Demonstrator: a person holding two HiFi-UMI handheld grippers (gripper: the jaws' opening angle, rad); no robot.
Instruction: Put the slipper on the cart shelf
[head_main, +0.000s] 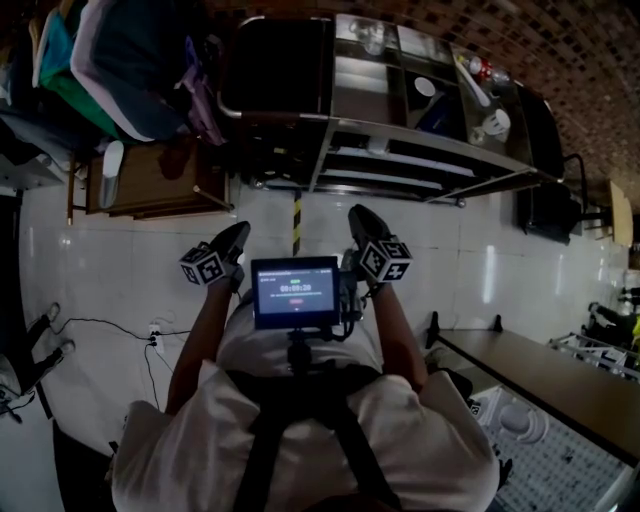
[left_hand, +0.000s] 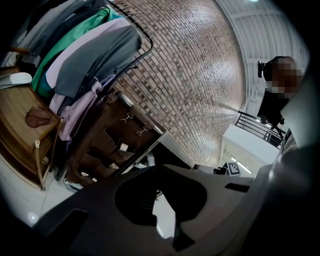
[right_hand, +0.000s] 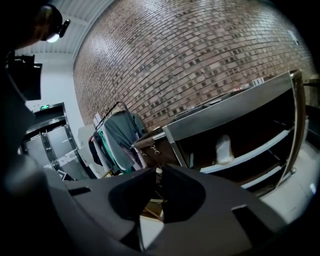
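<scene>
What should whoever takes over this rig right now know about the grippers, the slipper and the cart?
Left gripper: shut, empty, held in front of the chest.
Right gripper: shut, empty, alongside it.
White slipper: on the wooden stand at left, not yet picked up.
Cart: straight ahead; a white slipper-like thing lies on one shelf.
Left to do: pick the slipper off the stand and set it on the cart shelf.
</scene>
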